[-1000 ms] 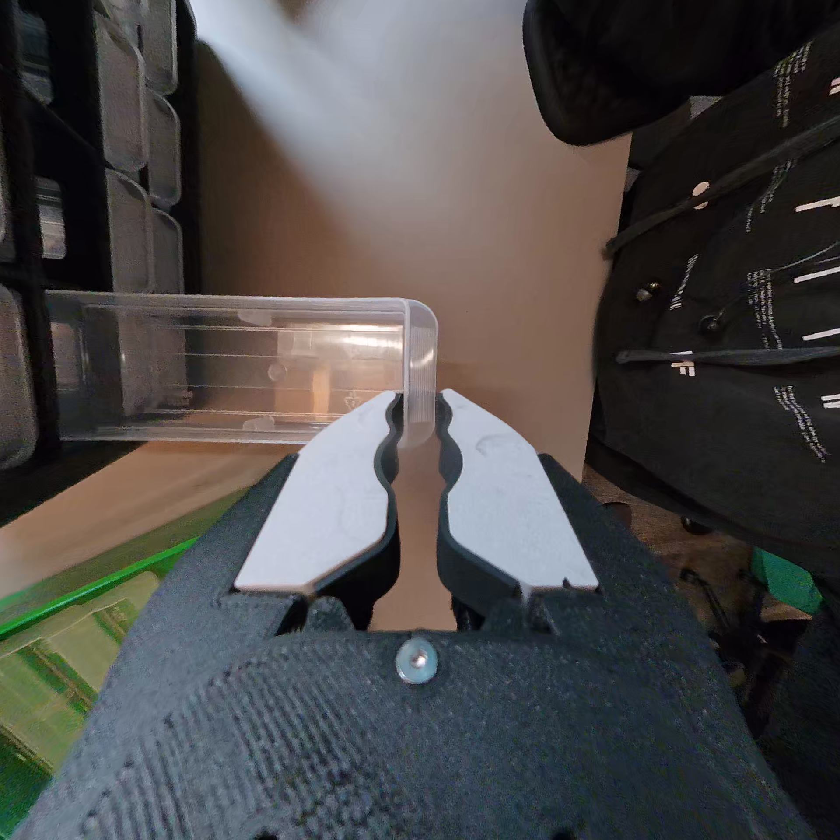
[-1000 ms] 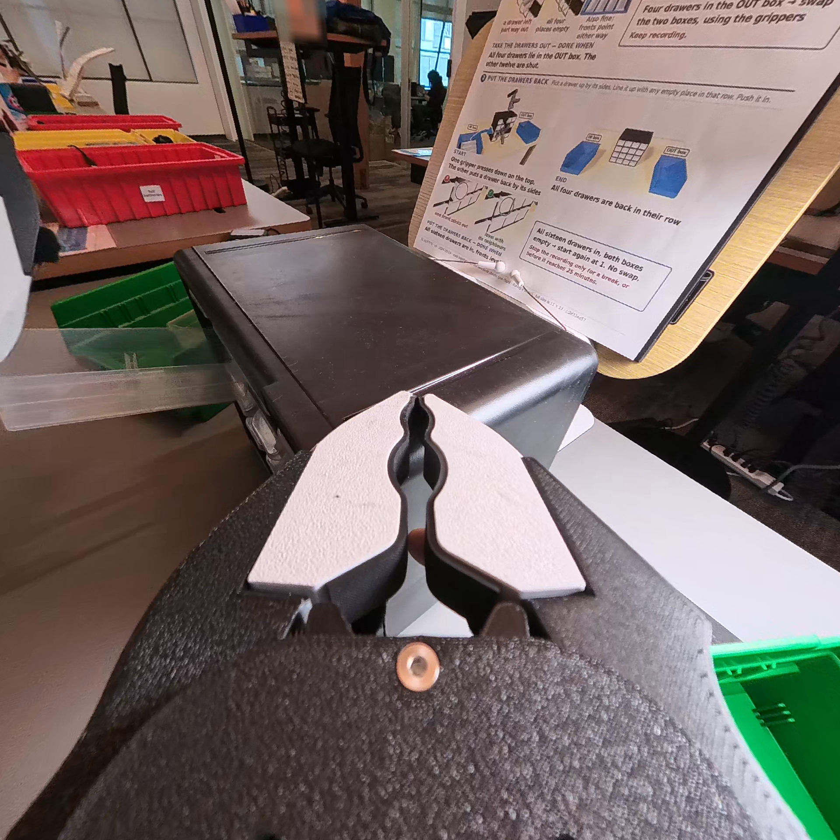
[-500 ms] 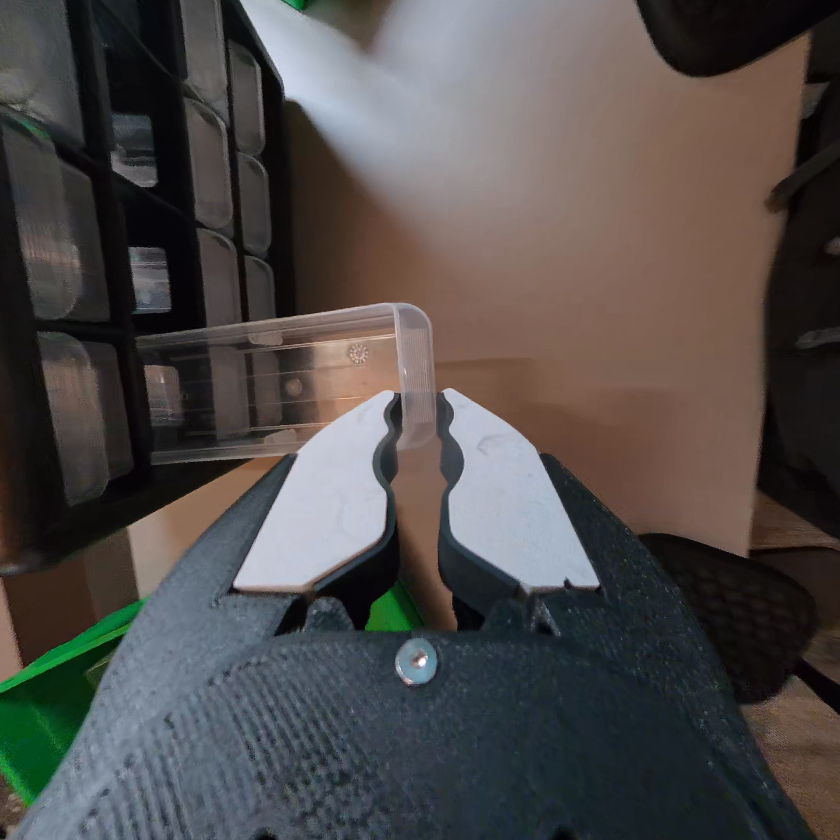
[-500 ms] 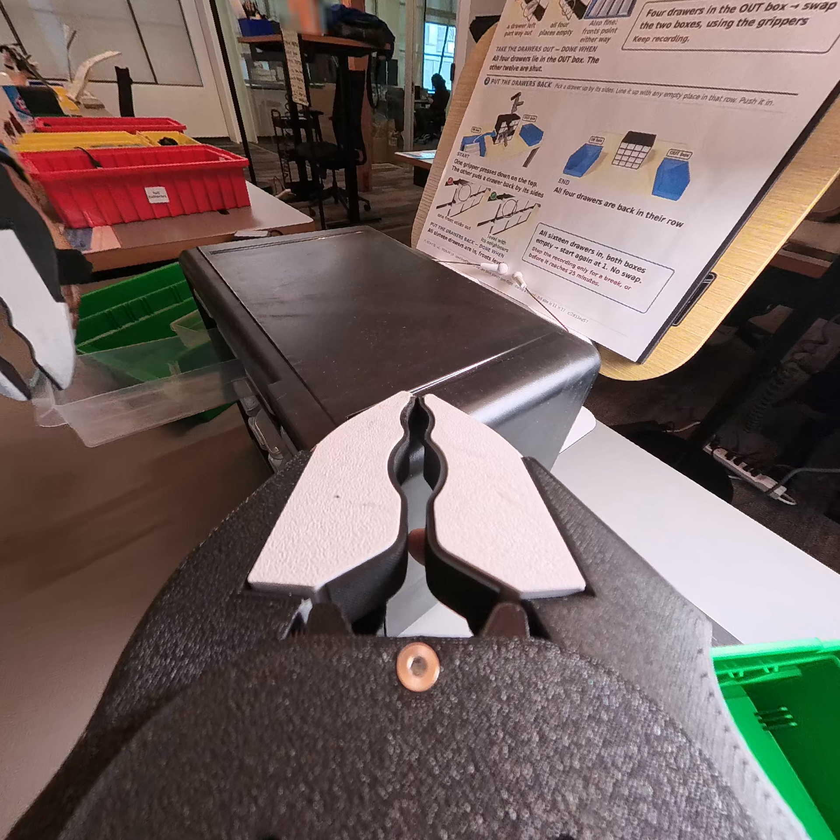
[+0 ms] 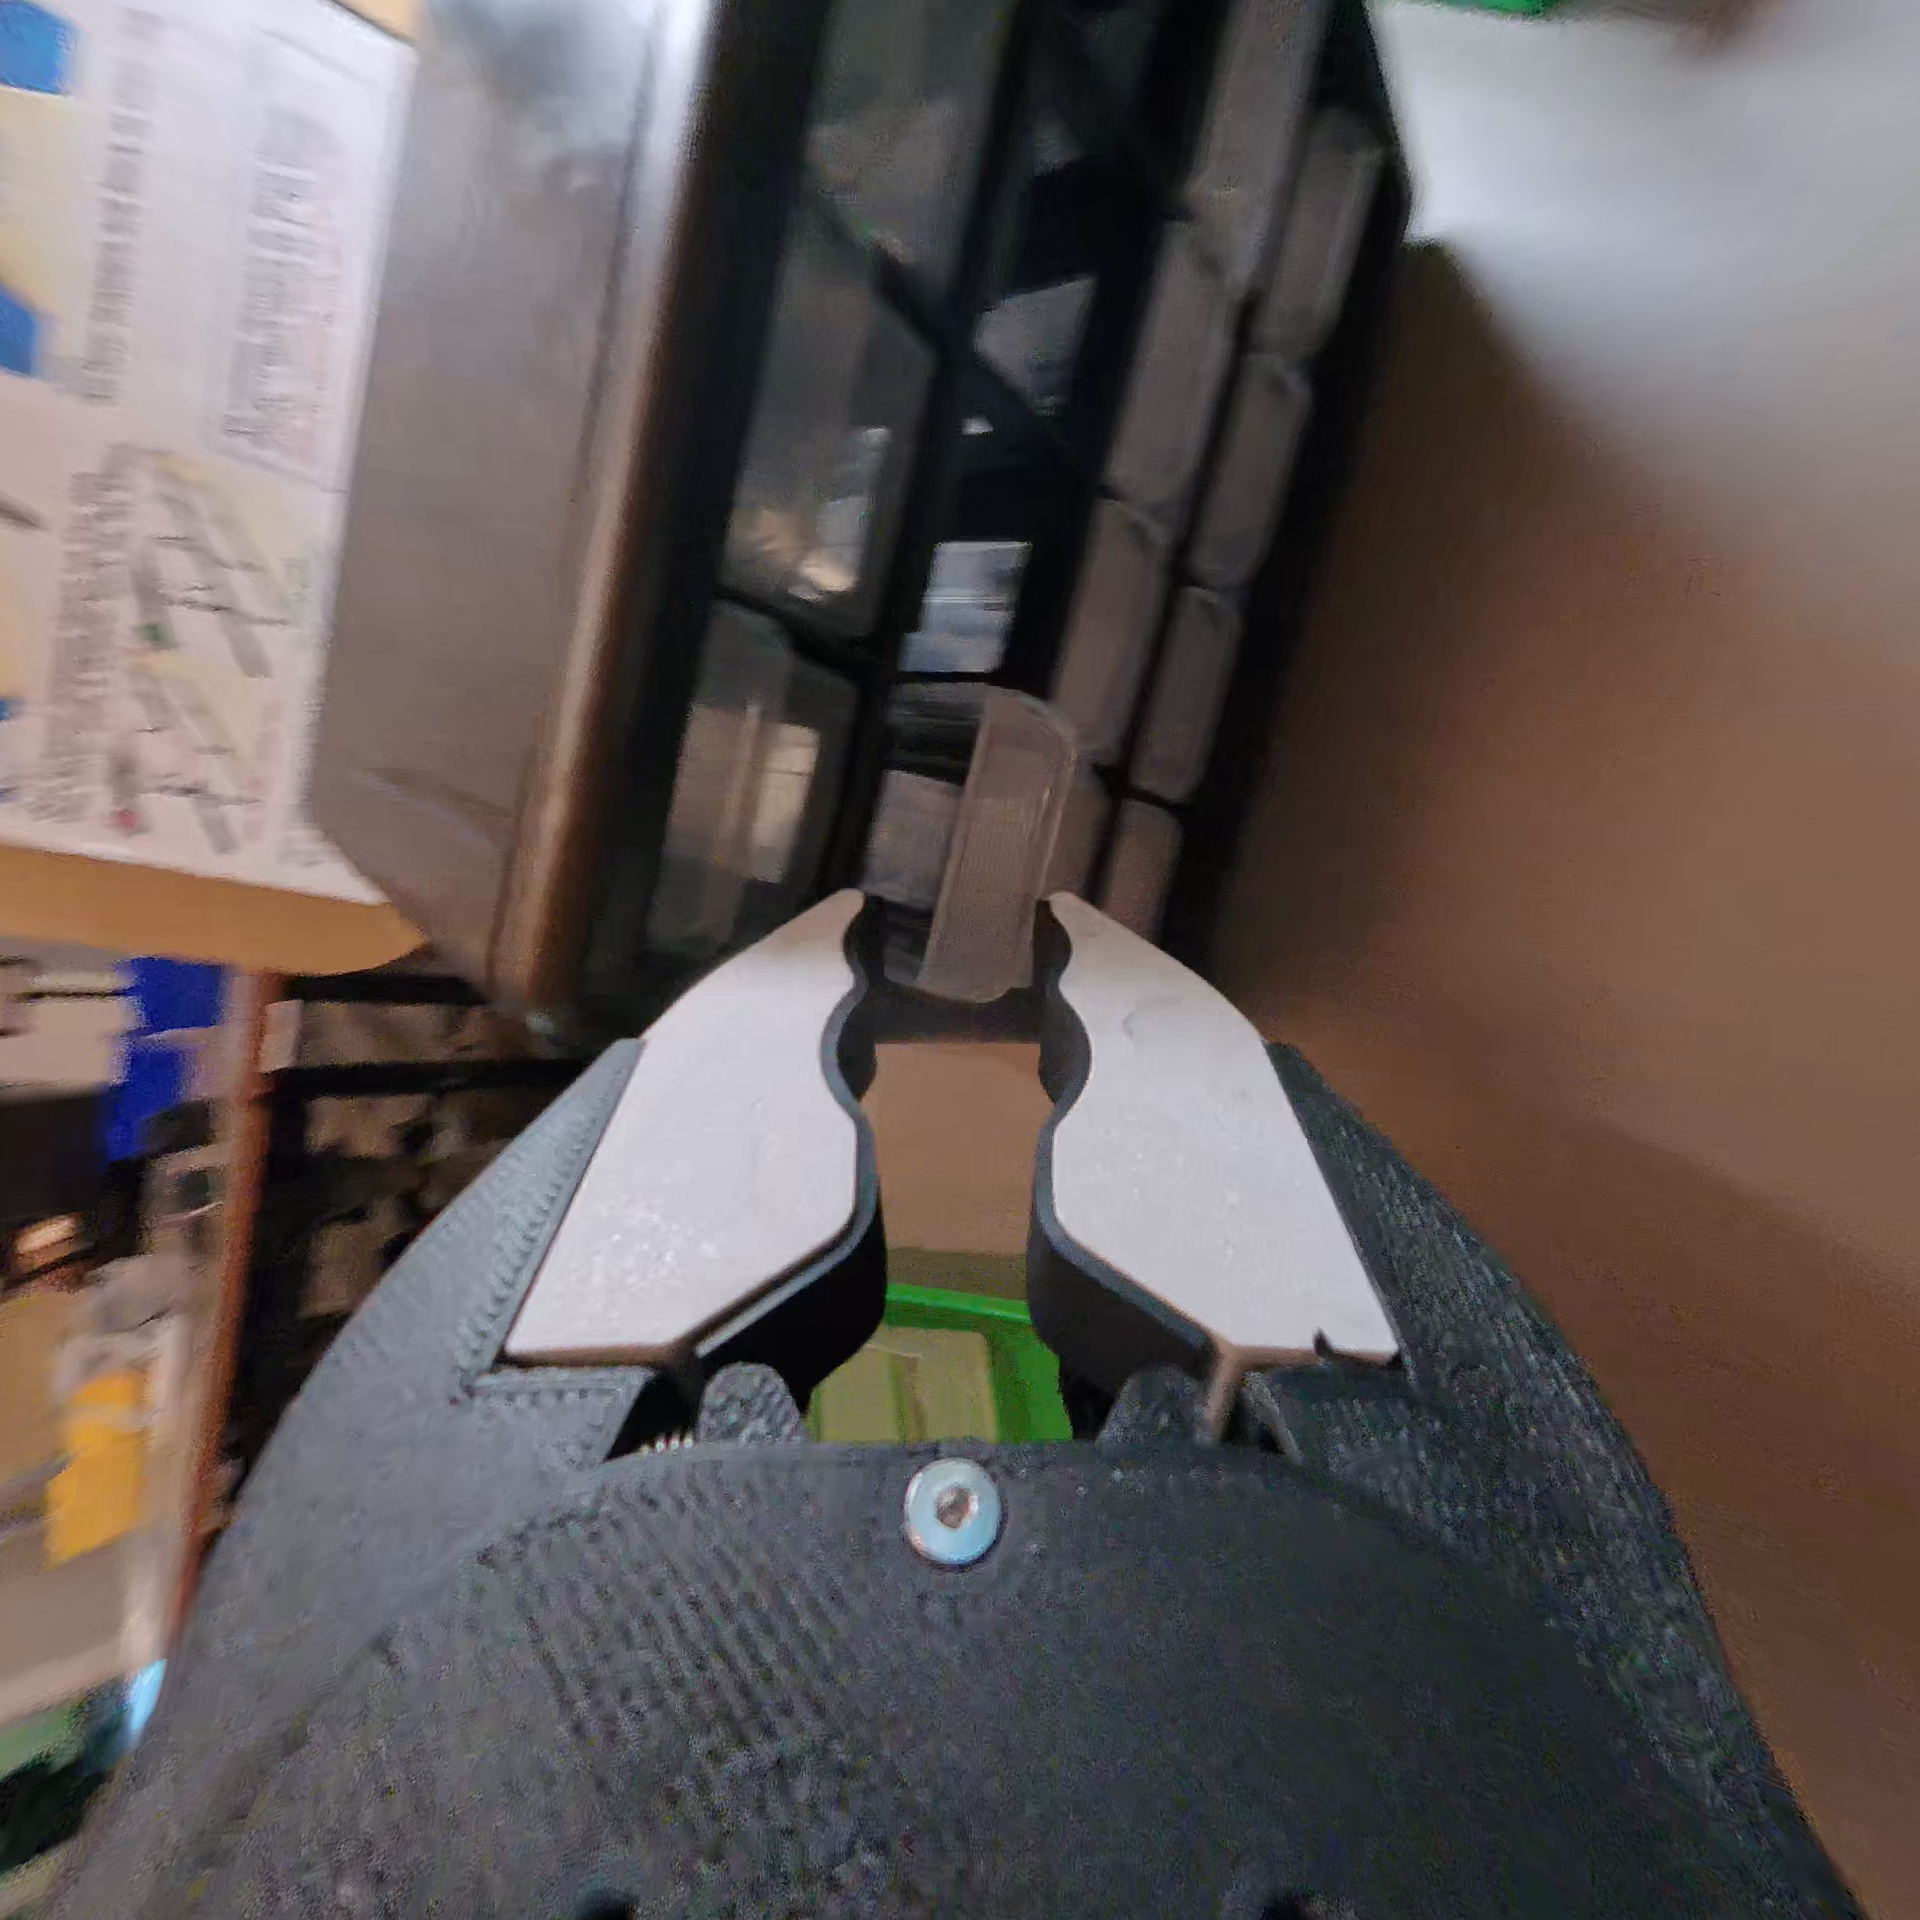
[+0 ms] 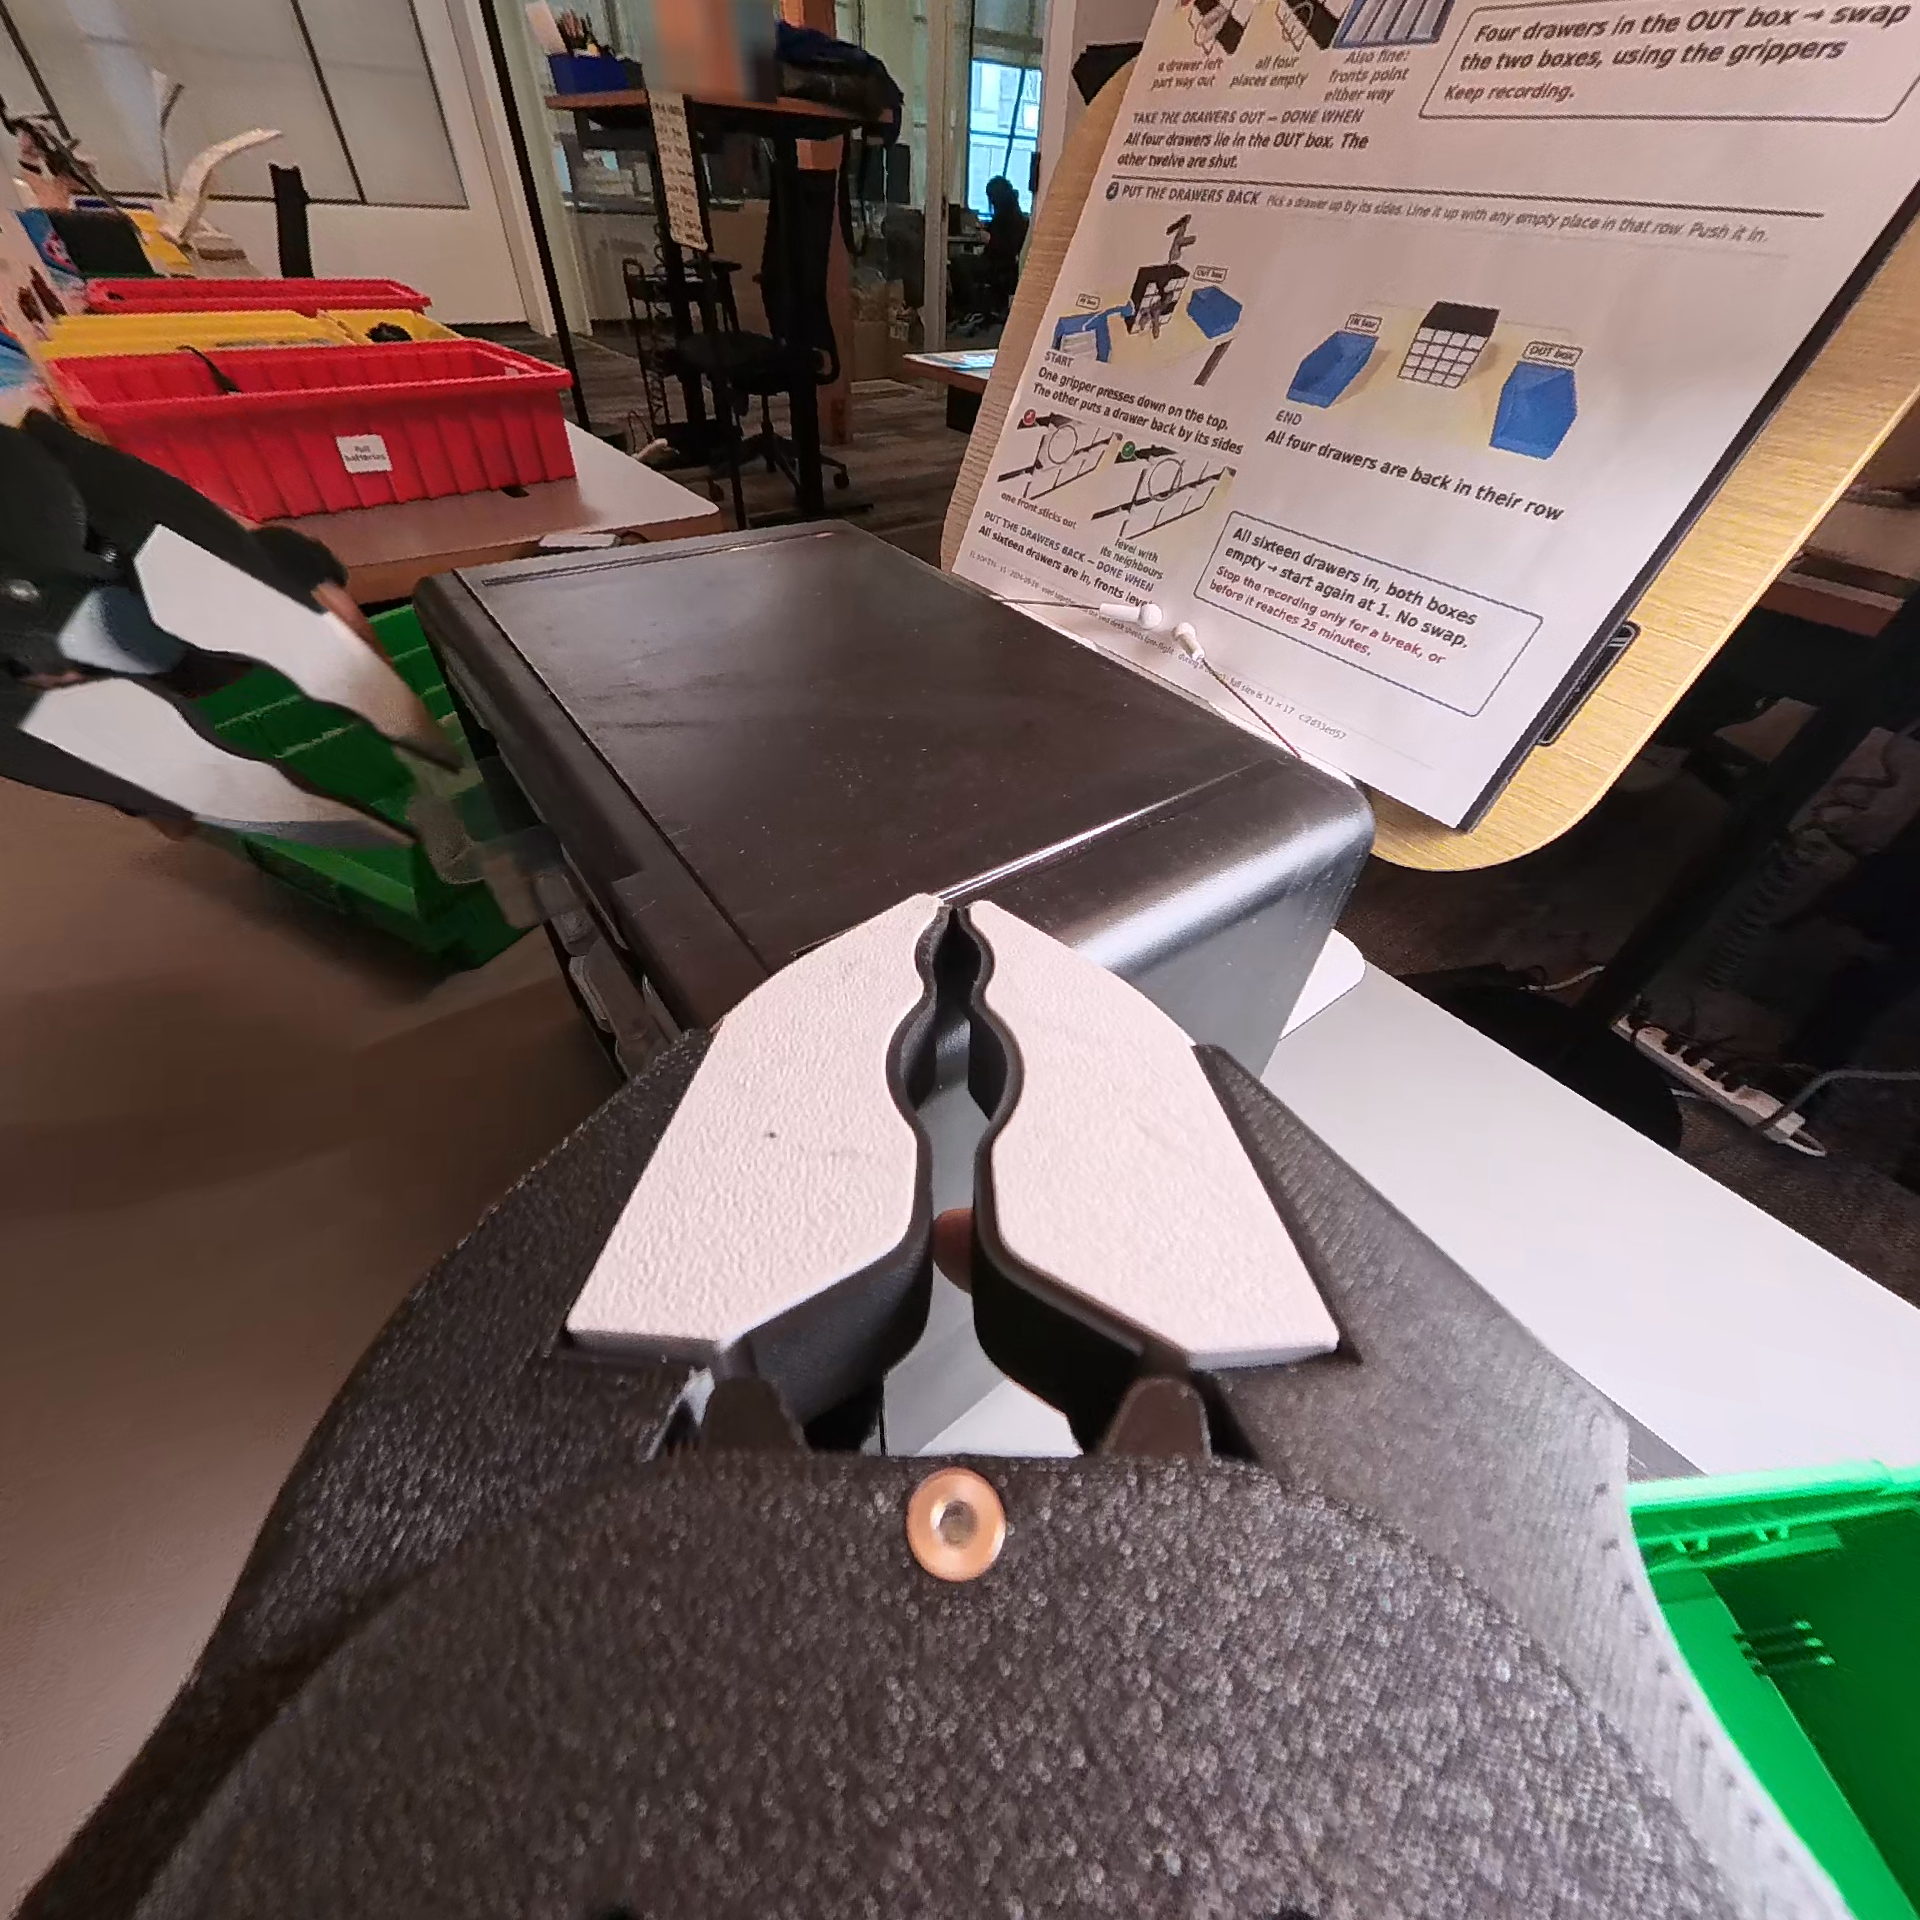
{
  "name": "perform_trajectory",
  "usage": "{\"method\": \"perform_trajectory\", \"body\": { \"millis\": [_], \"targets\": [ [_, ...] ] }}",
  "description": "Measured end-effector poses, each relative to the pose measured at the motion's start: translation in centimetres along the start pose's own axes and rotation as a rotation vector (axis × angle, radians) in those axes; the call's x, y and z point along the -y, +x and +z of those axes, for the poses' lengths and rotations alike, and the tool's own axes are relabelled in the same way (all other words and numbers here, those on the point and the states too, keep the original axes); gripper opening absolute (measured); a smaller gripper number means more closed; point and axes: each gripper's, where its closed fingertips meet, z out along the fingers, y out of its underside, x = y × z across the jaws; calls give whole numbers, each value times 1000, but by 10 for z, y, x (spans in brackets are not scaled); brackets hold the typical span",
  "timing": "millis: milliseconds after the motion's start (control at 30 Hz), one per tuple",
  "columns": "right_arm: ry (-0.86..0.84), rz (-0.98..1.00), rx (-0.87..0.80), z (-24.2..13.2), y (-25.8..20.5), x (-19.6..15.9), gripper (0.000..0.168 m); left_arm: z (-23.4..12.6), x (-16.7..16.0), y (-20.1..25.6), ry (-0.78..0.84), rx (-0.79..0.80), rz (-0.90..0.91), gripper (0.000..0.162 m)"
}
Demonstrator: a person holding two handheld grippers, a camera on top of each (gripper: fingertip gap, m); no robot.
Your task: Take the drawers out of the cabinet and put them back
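Nearest to us, the right gripper (image 6: 951,914) has its fingers pressed together tip to tip with nothing between them. It sits over the near corner of the black drawer cabinet's (image 6: 831,686) flat top; we cannot tell whether it bears down on it. At our lower right edge, a green bin (image 6: 1787,1621) shows one corner.

On the other side, the left gripper (image 5: 954,904) has its fingers partly spread. The front end of a clear plastic drawer (image 5: 1003,831) stands between the fingertips. We see a gap on one side of it, and whether the other finger touches it is lost in the blur. The drawer is pushed most of the way into a slot in the cabinet's front, with only its front sticking out. The neighbouring clear drawers (image 5: 1174,665) sit flush in their rows.

Below and behind this gripper, a second green bin (image 6: 312,727) rests on the brown worktop (image 6: 208,1143), just beside the cabinet's front face.

Behind the cabinet, a printed instruction sheet on a wooden board (image 6: 1455,364) leans back, touching the cabinet's rear edge. Farther off, on another table, stand a red bin (image 6: 312,416) and a yellow bin (image 6: 187,332).
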Motion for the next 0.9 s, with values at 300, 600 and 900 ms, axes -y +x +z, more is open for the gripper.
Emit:
{"method": "perform_trajectory", "body": {
  "millis": [300,600,900],
  "targets": [
    [9,12,7,0,0,0,0,7,1,-11,123,613,367,13],
    [15,19,12,0,0,0,0,29,-17,-11,-4,685,482,0],
    [17,21,13,0,0,0,0,23,0,20,148,329,165,1]
  ]
}}
